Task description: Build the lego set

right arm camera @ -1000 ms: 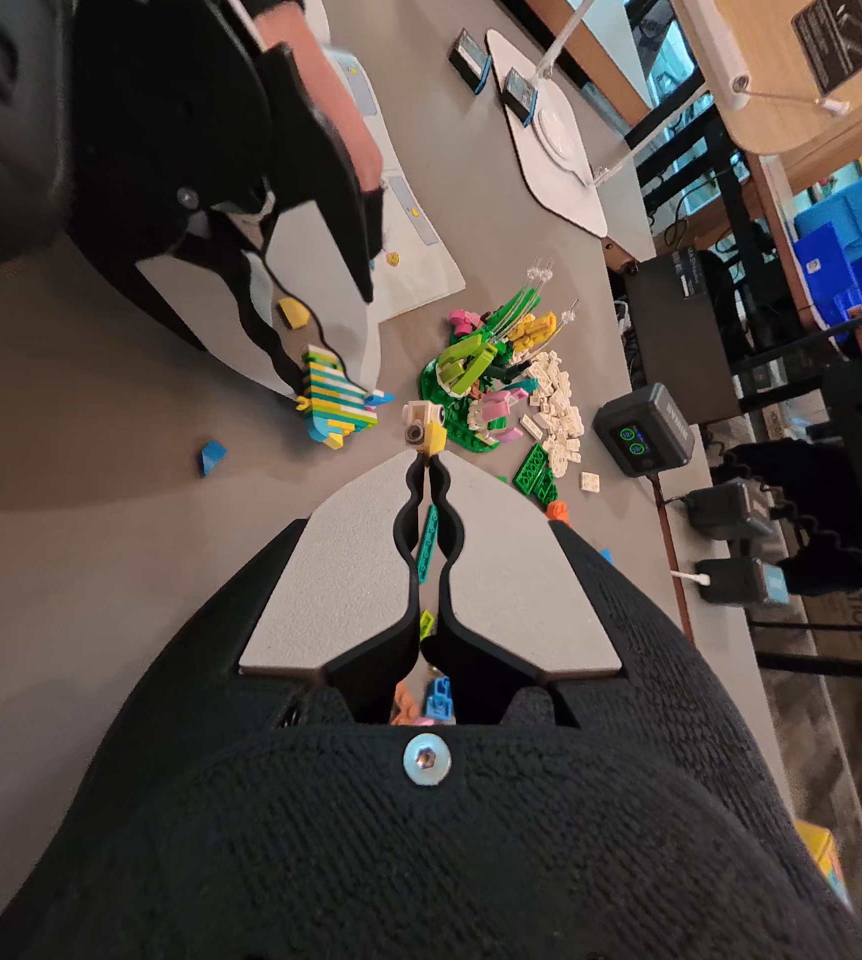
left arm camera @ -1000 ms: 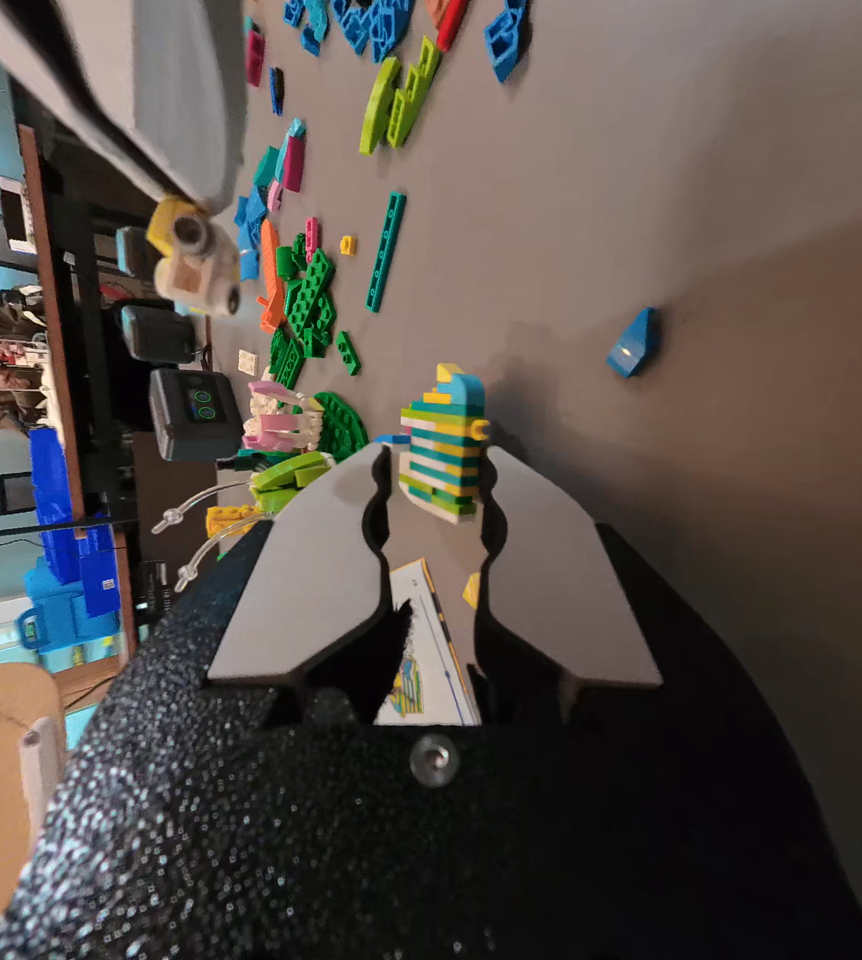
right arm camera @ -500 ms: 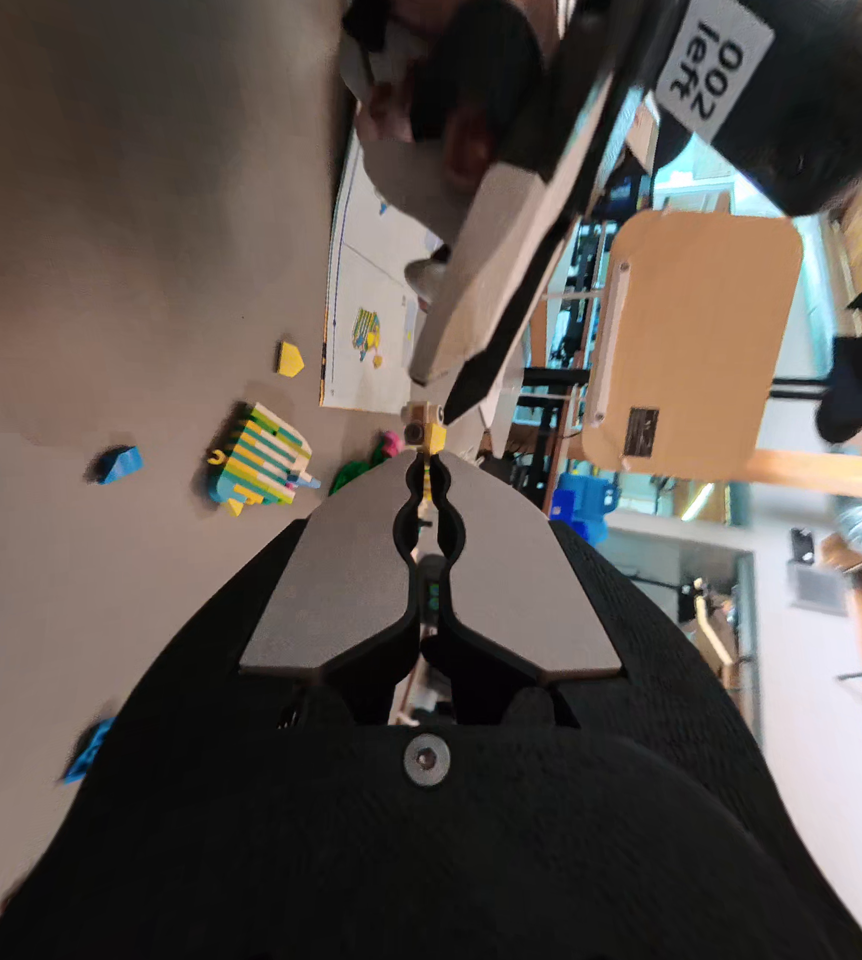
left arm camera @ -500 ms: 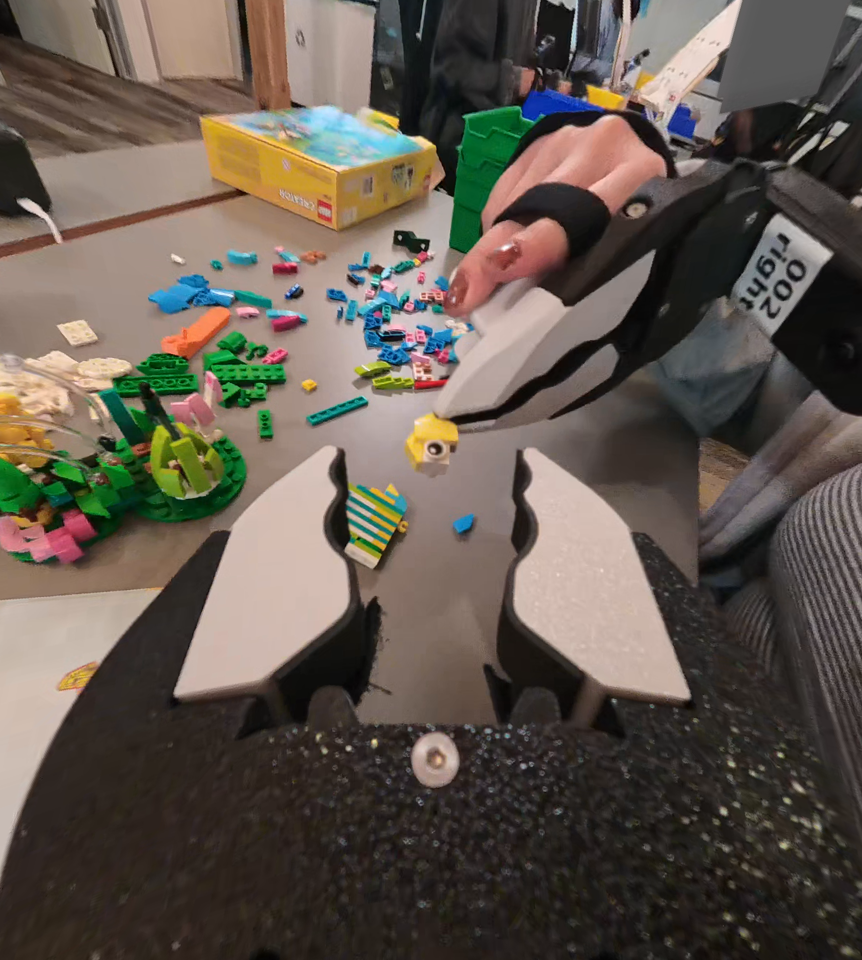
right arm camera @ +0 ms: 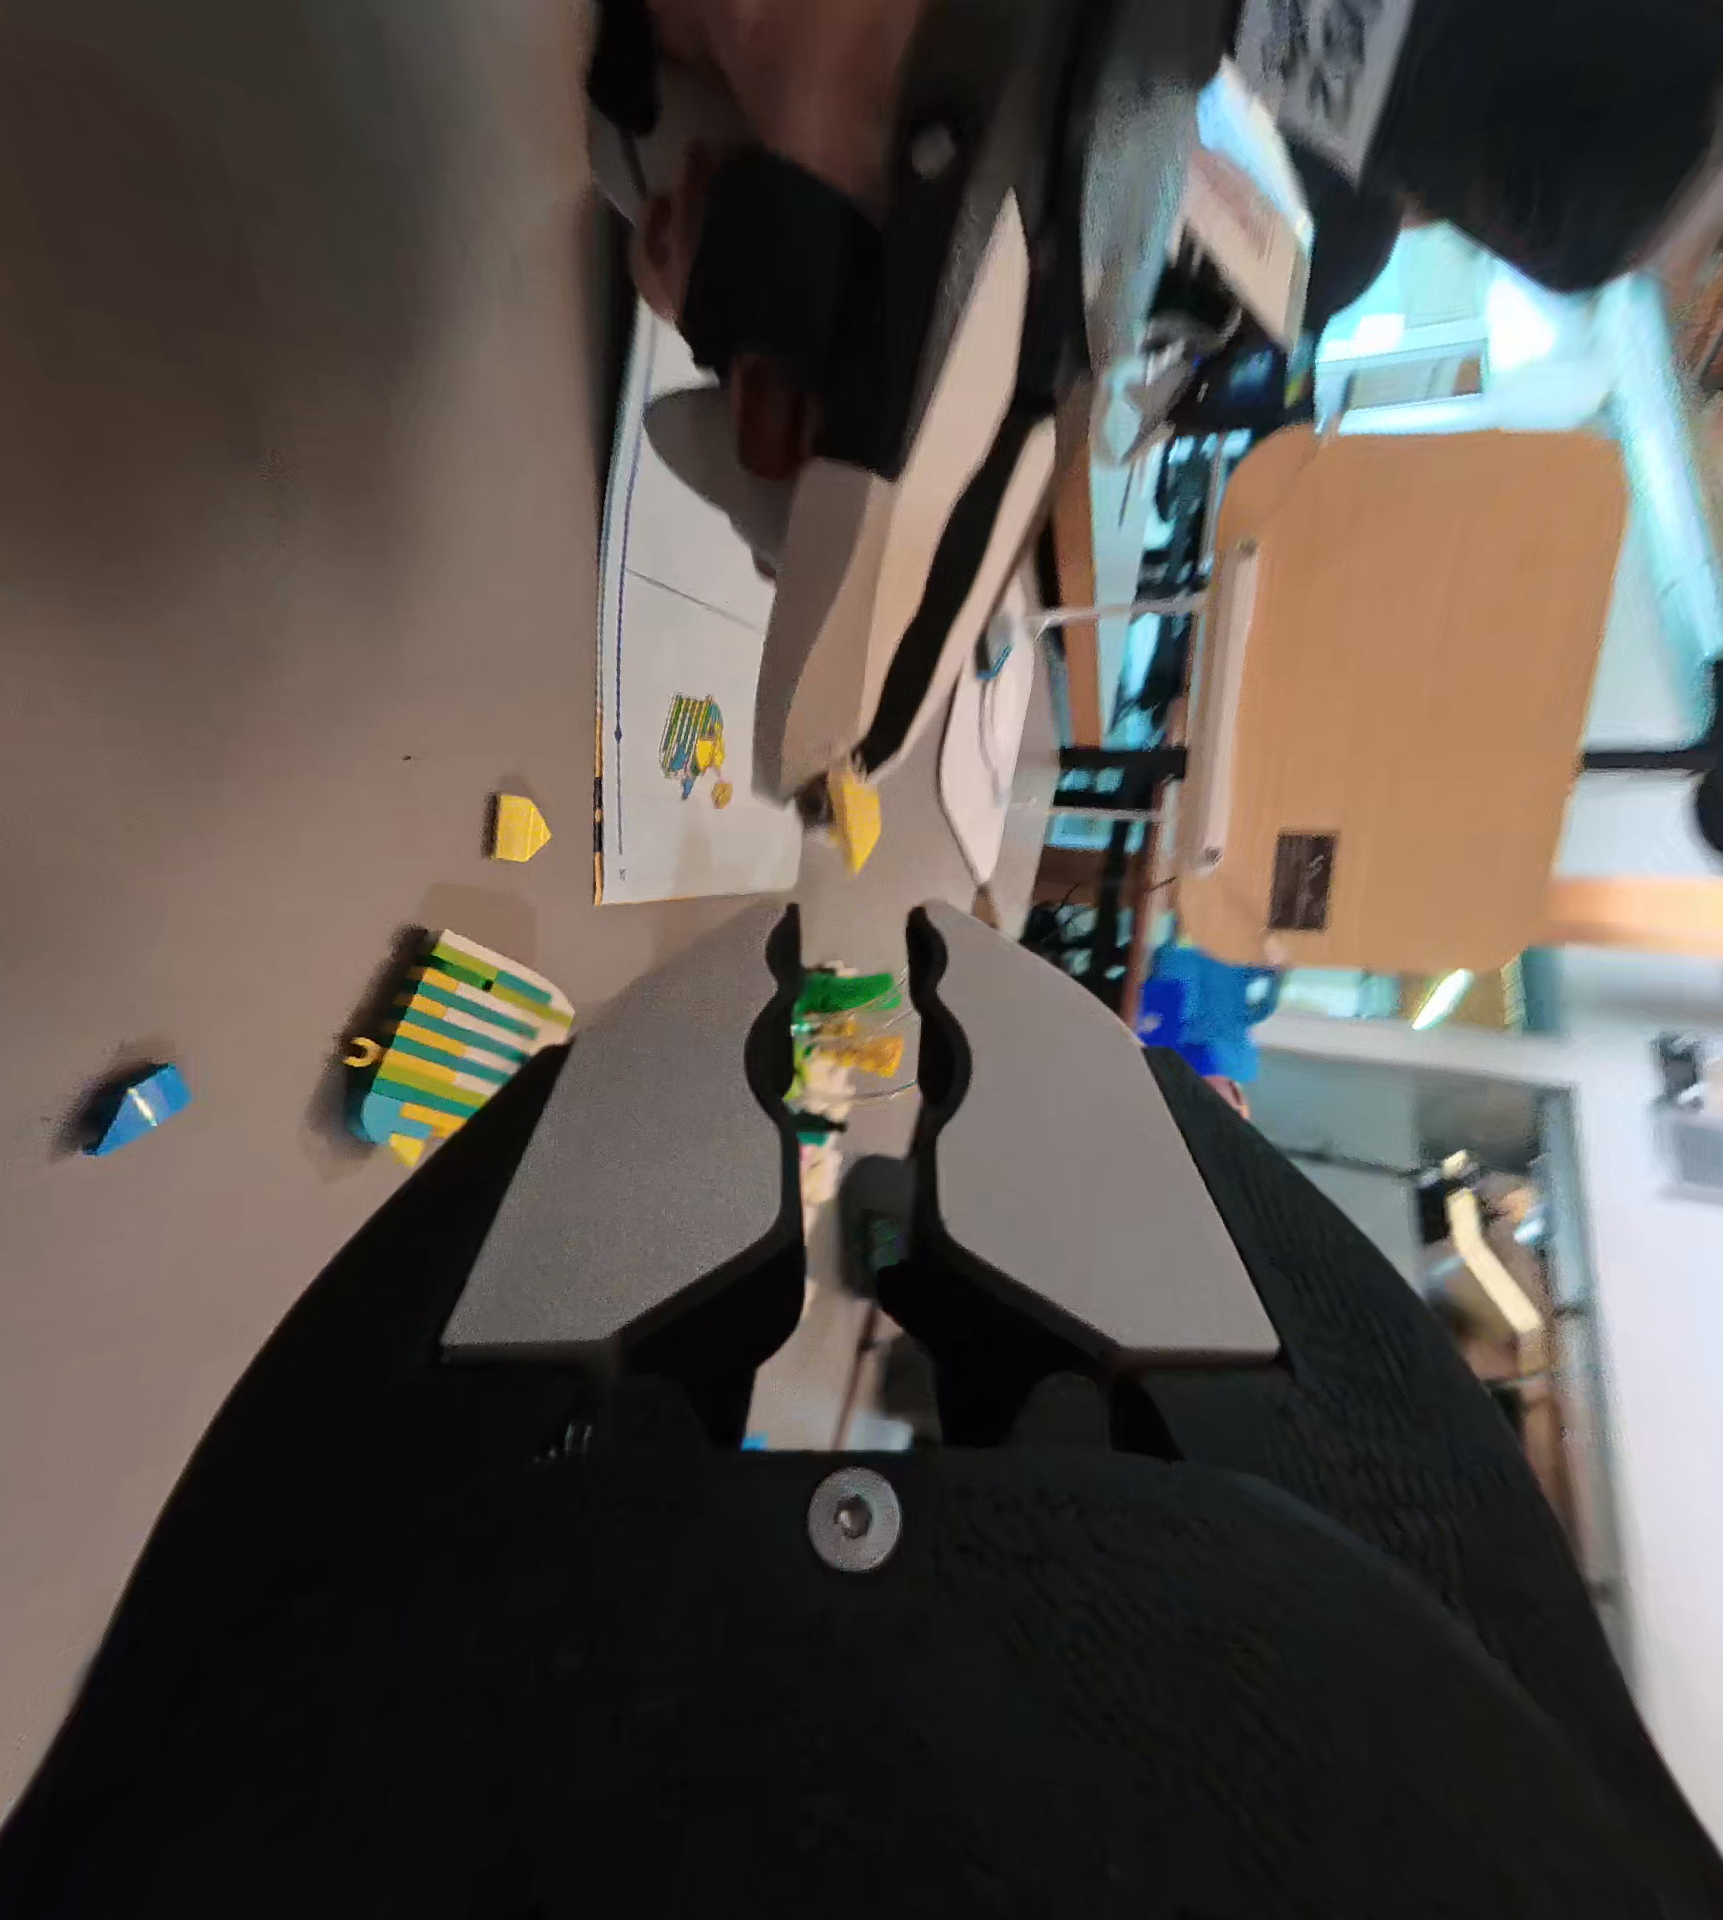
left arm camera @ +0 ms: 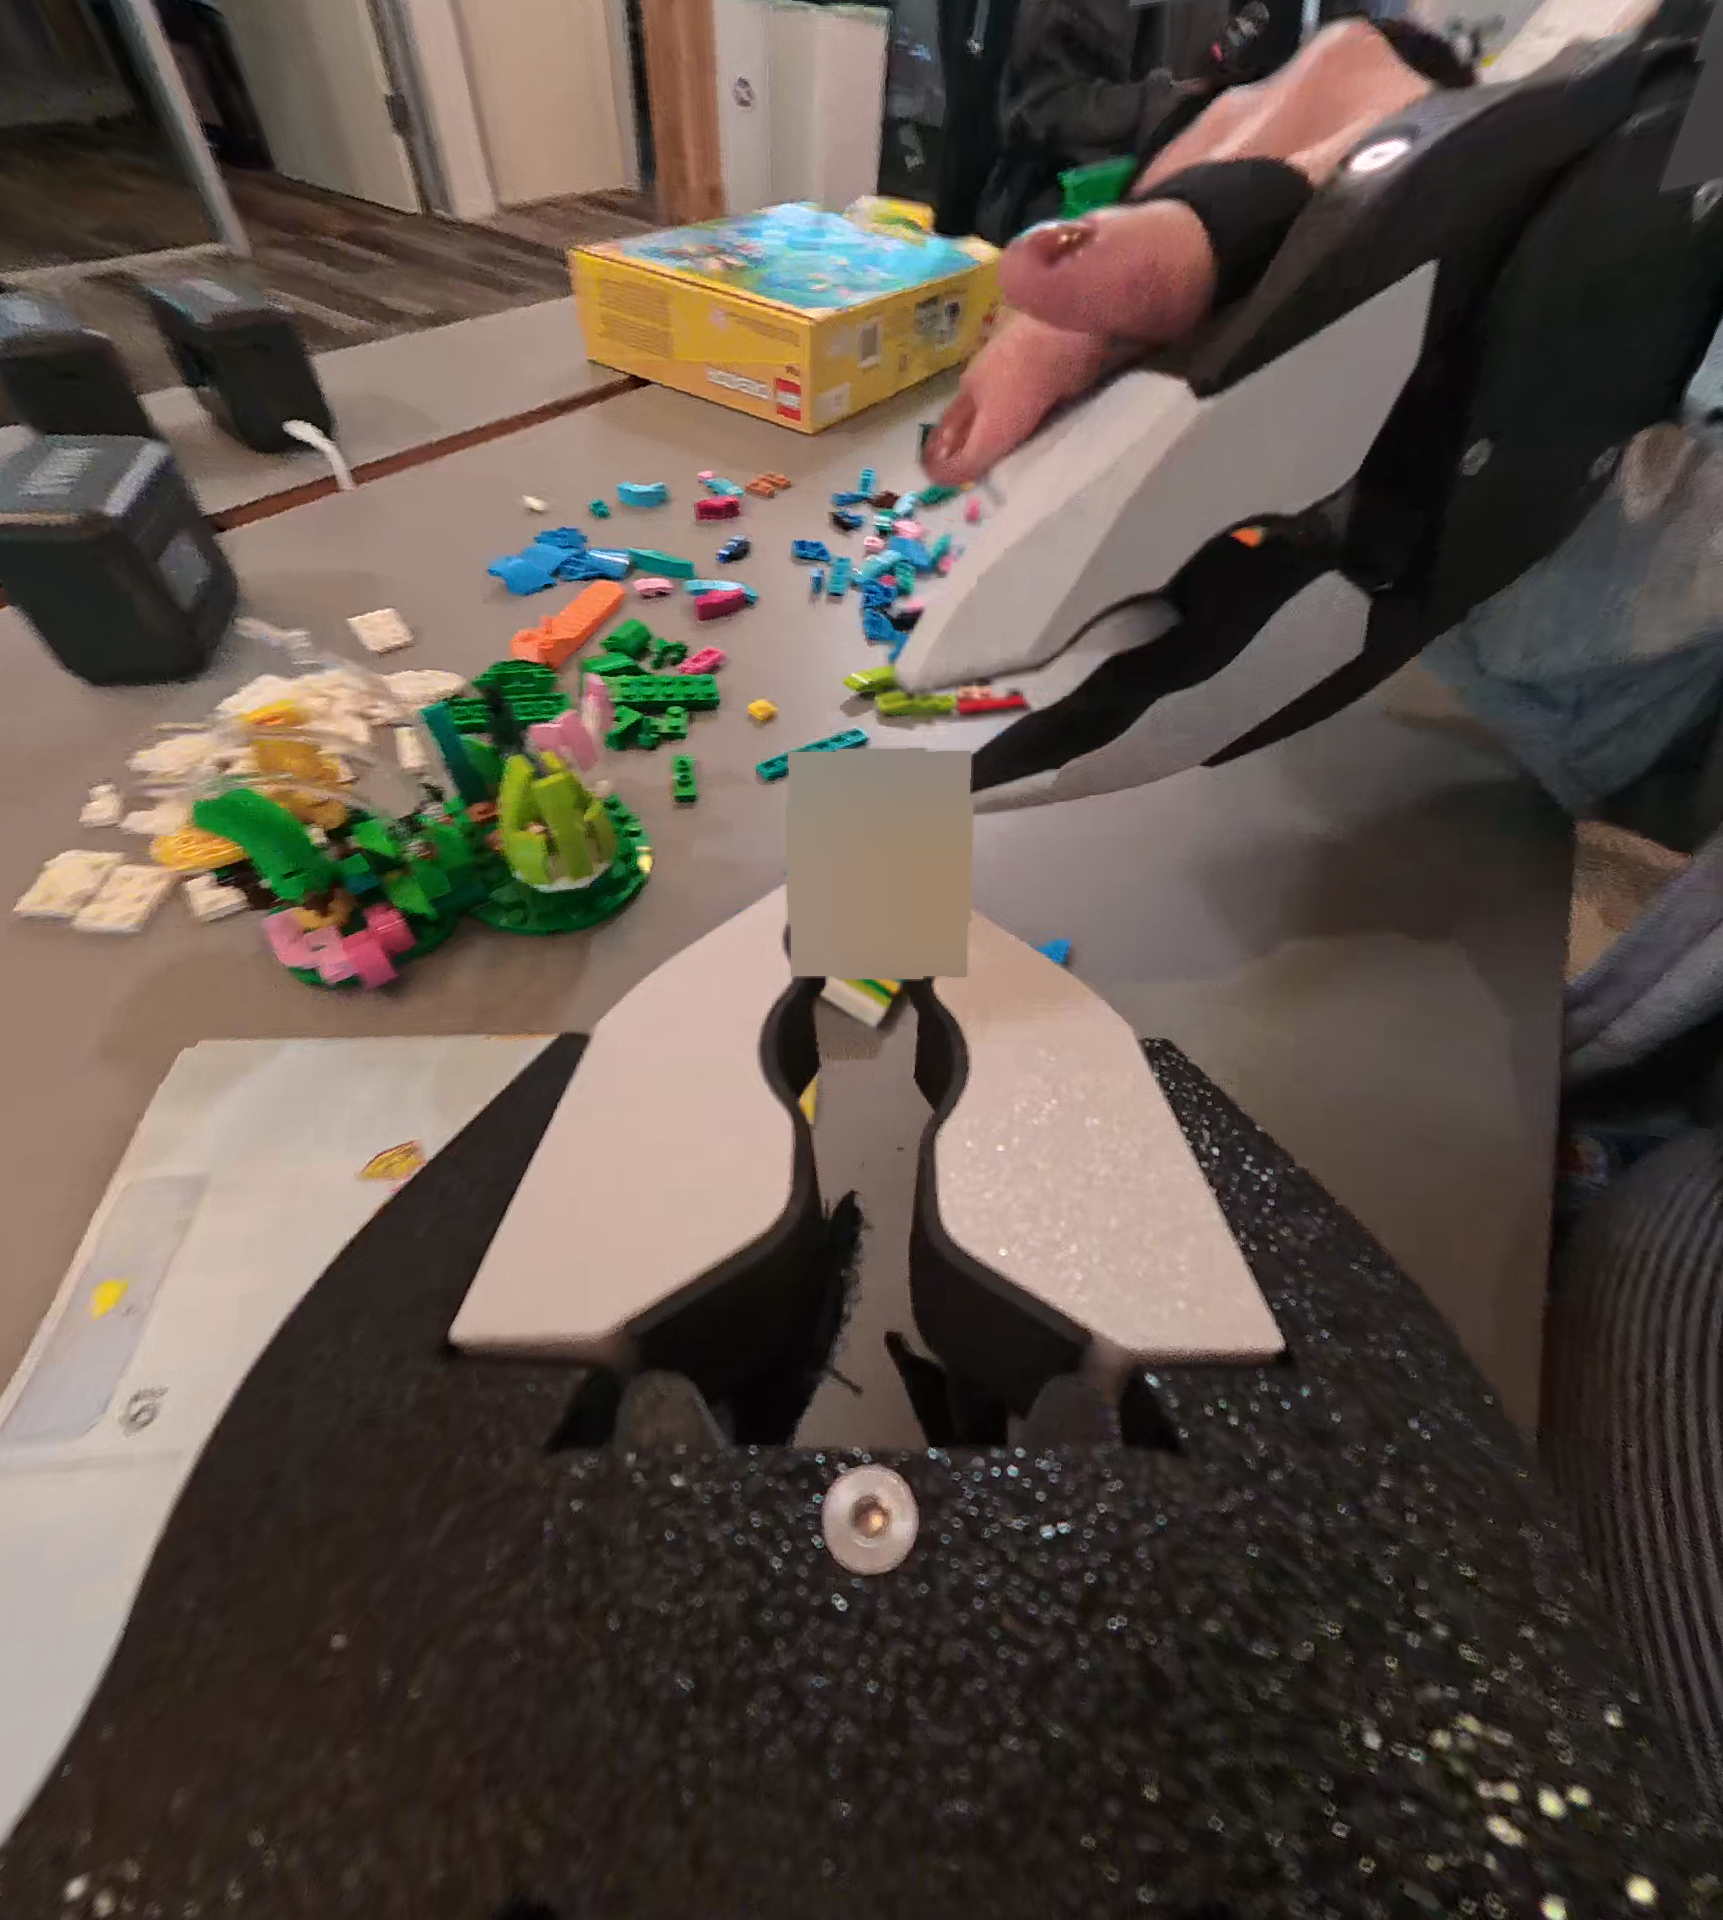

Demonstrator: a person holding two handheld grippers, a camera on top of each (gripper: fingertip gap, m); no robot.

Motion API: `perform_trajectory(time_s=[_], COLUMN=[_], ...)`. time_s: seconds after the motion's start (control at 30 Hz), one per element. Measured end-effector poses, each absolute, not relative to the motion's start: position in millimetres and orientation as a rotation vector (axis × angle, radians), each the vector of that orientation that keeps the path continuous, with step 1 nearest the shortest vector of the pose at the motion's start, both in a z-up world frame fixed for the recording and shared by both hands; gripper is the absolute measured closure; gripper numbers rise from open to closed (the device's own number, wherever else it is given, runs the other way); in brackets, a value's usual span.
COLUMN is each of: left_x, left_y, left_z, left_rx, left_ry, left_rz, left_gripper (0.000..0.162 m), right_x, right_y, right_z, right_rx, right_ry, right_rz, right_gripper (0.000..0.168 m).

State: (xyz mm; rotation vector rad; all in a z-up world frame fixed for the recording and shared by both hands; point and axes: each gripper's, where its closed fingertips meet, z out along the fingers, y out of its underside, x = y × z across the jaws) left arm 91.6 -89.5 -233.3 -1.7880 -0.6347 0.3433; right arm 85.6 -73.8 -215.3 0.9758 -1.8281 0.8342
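My left gripper (left arm camera: 862, 966) has its fingers close together; a blur patch hides the tips in its own view. In the right wrist view the left gripper (right arm camera: 826, 800) is shut on a small yellow-and-tan piece (right arm camera: 852, 821), held above the table. My right gripper (right arm camera: 852, 920) is open and empty just short of that piece; it also shows in the left wrist view (left arm camera: 940, 732), with its jaws apart. The striped green, yellow and white build (right arm camera: 452, 1039) lies on the grey table (right arm camera: 213, 520) to the left.
An instruction booklet (left arm camera: 213, 1195) lies at the left front. A green plant build (left arm camera: 524, 852), white parts and loose bricks (left arm camera: 732, 582) spread across the middle. A yellow box (left arm camera: 784, 312) and black devices (left arm camera: 98, 561) stand behind. A blue piece (right arm camera: 135, 1107) and a yellow piece (right arm camera: 517, 826) lie loose.
The right gripper has opened and let go of the small yellow-and-tan piece. The left gripper has closed from wide open and now holds that piece.
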Motion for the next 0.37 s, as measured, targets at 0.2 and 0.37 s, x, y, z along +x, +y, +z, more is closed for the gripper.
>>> perform_trajectory(time_s=[0.2, 0.37], left_x=[85.5, 98.6], left_y=[-129.0, -142.0], left_z=[-194.9, -153.0], left_rx=[-1.414, -0.934], left_ry=[-0.713, -0.658], left_rz=[0.283, -0.162], left_gripper=[0.149, 0.150], right_x=[86.0, 87.3], right_y=[-68.2, -86.1], right_z=[-269.3, -291.2], right_rx=[0.612, 0.518], right_ry=[-2.590, -2.824], right_rz=[1.000, 0.985], right_gripper=[0.143, 0.144])
